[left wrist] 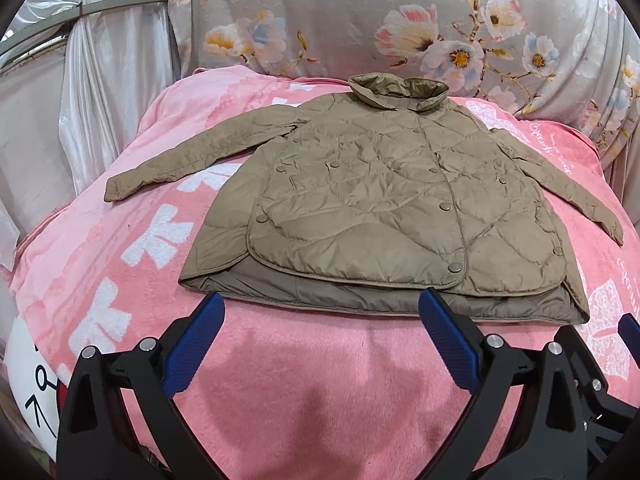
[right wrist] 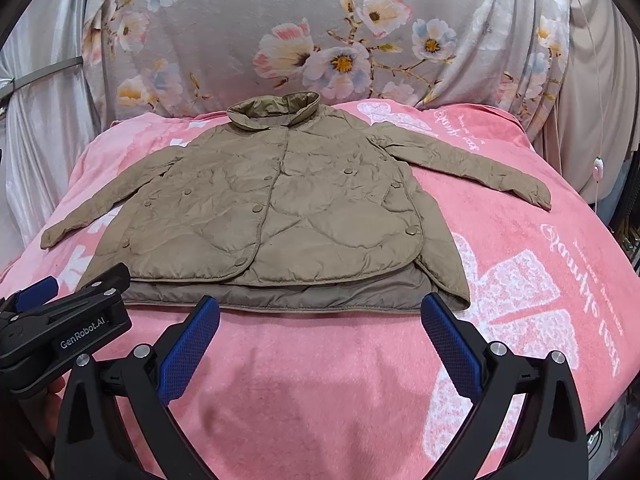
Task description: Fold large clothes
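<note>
Jacket is lying unfolded ahead of both wide-open, empty grippers, left gripper and right gripper; folding is not yet starting.

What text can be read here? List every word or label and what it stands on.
"GenRobot.AI": white print on the side of the left gripper, seen in the right wrist view.
Cursive white lettering on the pink blanket: turned sideways and blurred, not readable.
Small print on the pink blanket near the right sleeve of the jacket: too small to read.
Nothing legible on the floral sheet.
</note>
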